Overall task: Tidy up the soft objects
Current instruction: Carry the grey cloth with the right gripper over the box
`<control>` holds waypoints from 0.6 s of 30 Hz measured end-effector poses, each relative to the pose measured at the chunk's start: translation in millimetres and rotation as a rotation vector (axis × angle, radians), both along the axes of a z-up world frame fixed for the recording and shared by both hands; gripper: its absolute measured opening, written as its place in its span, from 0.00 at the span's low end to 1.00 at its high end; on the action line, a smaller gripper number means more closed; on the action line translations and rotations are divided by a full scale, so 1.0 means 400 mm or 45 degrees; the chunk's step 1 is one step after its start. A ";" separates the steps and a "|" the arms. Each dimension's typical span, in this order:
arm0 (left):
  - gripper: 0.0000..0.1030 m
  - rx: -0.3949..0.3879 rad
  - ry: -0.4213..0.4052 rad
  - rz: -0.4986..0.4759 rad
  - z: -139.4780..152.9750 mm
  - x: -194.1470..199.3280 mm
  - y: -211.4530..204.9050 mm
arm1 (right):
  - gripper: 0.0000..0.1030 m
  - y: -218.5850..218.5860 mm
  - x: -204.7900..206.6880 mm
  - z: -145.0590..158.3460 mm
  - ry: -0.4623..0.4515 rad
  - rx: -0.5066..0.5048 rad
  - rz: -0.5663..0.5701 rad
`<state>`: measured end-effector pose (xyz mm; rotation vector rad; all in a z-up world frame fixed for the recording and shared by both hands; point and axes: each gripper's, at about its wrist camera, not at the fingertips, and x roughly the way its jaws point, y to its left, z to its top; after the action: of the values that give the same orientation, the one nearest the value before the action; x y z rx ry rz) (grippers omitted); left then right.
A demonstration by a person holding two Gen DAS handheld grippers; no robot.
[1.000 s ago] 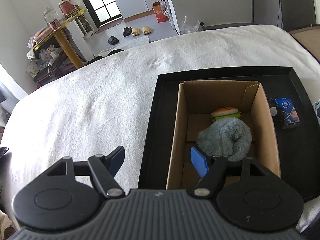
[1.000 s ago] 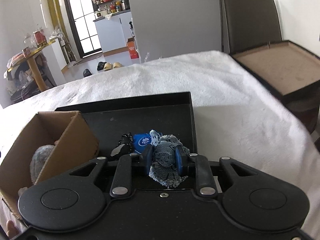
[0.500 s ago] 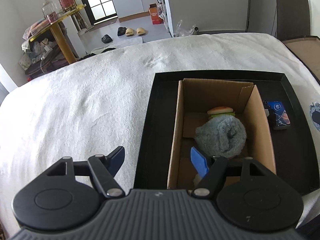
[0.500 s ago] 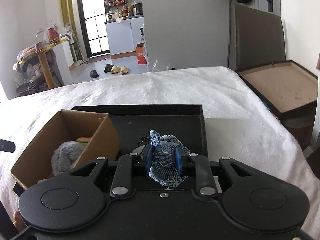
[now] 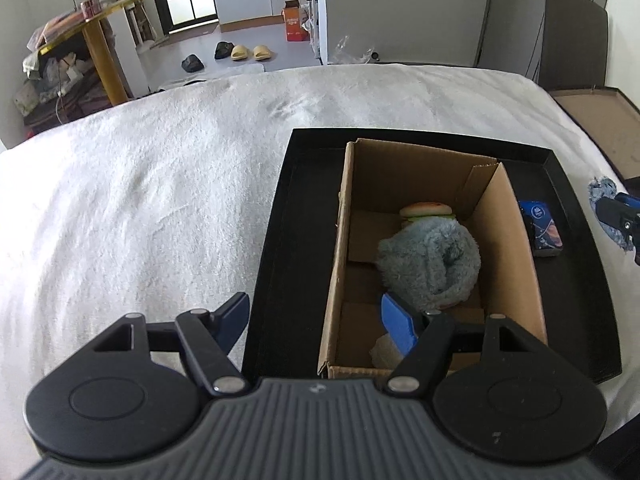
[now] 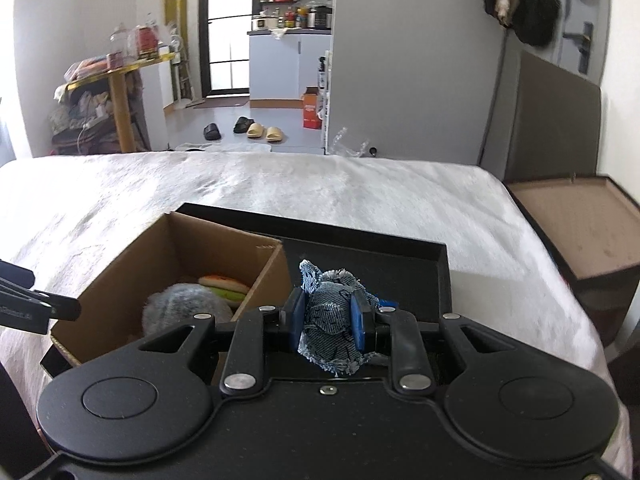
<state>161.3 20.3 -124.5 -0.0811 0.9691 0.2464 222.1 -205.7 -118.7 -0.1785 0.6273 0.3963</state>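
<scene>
My right gripper (image 6: 326, 314) is shut on a frayed denim scrap (image 6: 328, 320), held above the black tray (image 6: 400, 256) just right of the cardboard box (image 6: 120, 280). In the box lie a grey-blue fluffy plush (image 5: 432, 260) and a toy burger (image 5: 426, 210); a pale soft item (image 5: 384, 354) shows at its near end. My left gripper (image 5: 316, 316) stands open over the box's near left corner, holding nothing, its right finger above the plush. In the left wrist view the denim scrap (image 5: 600, 196) shows at the right edge.
The tray (image 5: 288, 240) rests on a white fluffy blanket (image 5: 160, 200). A blue packet (image 5: 542, 228) lies in the tray to the right of the box. An open brown-lined case (image 6: 580, 232) stands beyond the bed's right edge. Slippers lie on the floor behind.
My right gripper has risen with the denim scrap and swung left, bringing the box's inside into its view. My left gripper has drawn back a little and stays open.
</scene>
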 end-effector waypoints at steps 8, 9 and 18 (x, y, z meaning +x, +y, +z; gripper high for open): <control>0.69 -0.052 0.022 -0.007 -0.018 0.006 0.017 | 0.24 0.082 -0.015 0.028 -0.027 -0.065 0.081; 0.69 -0.058 0.023 -0.011 -0.020 0.006 0.018 | 0.24 0.092 -0.017 0.032 -0.019 -0.061 0.089; 0.62 -0.121 0.029 -0.029 -0.035 0.007 0.036 | 0.24 0.177 -0.038 0.045 0.007 -0.093 0.175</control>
<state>164.1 34.8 -138.4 -0.1546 1.0042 0.1810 207.0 -134.8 -100.6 -0.2917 0.6375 0.5071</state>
